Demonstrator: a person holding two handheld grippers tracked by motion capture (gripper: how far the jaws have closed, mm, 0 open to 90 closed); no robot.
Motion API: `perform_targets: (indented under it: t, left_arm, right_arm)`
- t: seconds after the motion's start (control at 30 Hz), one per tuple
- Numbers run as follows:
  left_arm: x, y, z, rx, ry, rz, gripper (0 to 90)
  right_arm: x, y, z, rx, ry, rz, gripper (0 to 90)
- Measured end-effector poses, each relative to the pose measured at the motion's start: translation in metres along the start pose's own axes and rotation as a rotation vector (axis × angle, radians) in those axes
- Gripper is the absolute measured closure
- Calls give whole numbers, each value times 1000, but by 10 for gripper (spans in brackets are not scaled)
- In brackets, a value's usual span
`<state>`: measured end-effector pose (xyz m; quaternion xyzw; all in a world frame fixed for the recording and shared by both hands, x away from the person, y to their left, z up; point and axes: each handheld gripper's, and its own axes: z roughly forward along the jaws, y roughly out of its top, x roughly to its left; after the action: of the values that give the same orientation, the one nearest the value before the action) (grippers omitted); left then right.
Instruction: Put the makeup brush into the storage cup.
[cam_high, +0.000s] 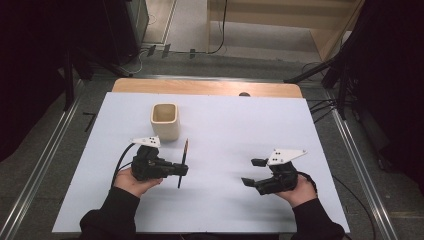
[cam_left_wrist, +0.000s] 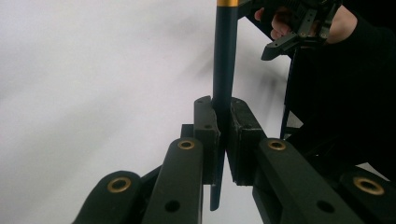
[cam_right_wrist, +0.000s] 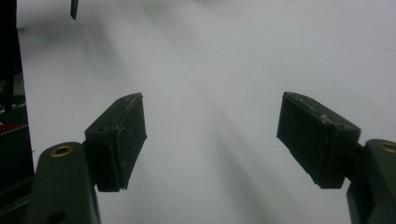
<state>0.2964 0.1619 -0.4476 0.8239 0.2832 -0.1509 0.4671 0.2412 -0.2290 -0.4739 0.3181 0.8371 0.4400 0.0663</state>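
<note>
White sheet covers the table, w/ a cream cup at about 11 o'clock. Left gripper sits at 8 o'clock, just below the cup, jaws squeezed tight on a dark pencil that has a gold band; in the high view the pencil stands across the jaws. Right gripper is at 4 o'clock, well apart from the pencil, jaws wide apart w/ nothing between them.

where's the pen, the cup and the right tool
pen (cam_left_wrist: 224, 56): left gripper view, on its dark barrel above the jaws.
cup (cam_high: 165, 127): high view, on its front wall.
right tool (cam_right_wrist: 210, 135): right gripper view, midway between its open fingertips.
</note>
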Motion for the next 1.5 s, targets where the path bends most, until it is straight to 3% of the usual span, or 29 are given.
perform_targets:
  t: [0.3,0.8,1.5]
  left_arm:
    - [0,1,0,-10,-1,-5,842]
    - [1,12,-10,-47,51,-9,841]
    - [10,57,-42,-129,144,1,841]
  right_arm:
    - [-4,-9,-8,10,-20,12,242]
    - [-8,-18,-17,8,-38,30,242]
    - [-7,-18,-17,8,-35,35,243]
